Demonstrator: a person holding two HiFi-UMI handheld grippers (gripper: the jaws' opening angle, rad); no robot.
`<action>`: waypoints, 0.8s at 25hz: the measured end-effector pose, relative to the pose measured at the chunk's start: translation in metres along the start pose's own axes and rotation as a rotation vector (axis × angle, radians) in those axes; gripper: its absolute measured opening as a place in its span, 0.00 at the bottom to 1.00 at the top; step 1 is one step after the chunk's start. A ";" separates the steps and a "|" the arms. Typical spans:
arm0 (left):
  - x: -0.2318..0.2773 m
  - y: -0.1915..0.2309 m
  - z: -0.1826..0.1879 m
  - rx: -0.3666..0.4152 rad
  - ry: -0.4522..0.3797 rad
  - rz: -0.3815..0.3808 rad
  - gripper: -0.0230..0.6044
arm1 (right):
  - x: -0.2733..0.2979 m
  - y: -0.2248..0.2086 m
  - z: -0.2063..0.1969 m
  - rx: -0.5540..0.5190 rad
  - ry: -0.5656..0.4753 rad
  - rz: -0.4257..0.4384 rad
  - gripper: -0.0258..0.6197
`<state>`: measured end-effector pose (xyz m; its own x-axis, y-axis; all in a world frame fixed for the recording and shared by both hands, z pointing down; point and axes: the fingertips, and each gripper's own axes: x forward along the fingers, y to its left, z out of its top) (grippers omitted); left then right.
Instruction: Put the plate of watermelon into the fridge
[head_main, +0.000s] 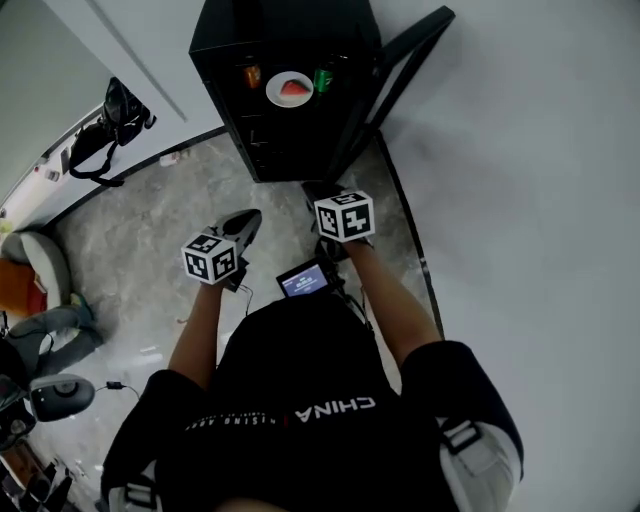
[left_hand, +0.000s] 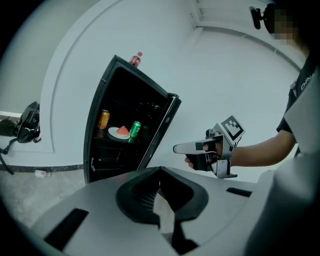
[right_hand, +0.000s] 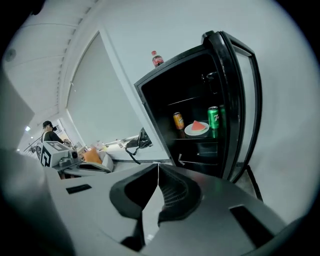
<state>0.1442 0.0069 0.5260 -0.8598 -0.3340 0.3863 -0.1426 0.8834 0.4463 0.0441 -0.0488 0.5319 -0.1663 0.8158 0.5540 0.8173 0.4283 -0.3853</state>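
A white plate with a red watermelon slice (head_main: 290, 88) rests on a shelf inside the open black fridge (head_main: 285, 150), between an orange can (head_main: 252, 75) and a green can (head_main: 323, 80). The left gripper view shows the plate (left_hand: 119, 133) deep in the fridge; in the right gripper view the plate (right_hand: 196, 129) sits beside the green can (right_hand: 213, 117). My left gripper (head_main: 247, 219) and right gripper (head_main: 322, 192) hover in front of the fridge, apart from it. Both are shut with nothing in them. The right gripper (left_hand: 186, 148) also appears in the left gripper view.
The fridge door (head_main: 400, 75) stands swung open to the right, against a white wall. A cola bottle (right_hand: 157, 59) stands on top of the fridge. A black bag (head_main: 105, 125) lies on a ledge at the left, with chairs and clutter (head_main: 40, 300) below it.
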 end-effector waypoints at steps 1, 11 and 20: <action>-0.009 -0.002 -0.009 -0.005 0.000 -0.007 0.06 | -0.002 0.010 -0.011 0.007 0.000 -0.002 0.07; -0.073 -0.036 -0.081 -0.023 0.019 -0.064 0.06 | -0.057 0.070 -0.095 0.057 -0.011 -0.070 0.07; -0.070 -0.082 -0.080 -0.013 -0.023 -0.102 0.06 | -0.097 0.058 -0.109 0.042 -0.011 -0.088 0.07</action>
<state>0.2557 -0.0682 0.5272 -0.8525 -0.4137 0.3195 -0.2236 0.8411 0.4925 0.1679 -0.1457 0.5359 -0.2427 0.7786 0.5786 0.7756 0.5140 -0.3664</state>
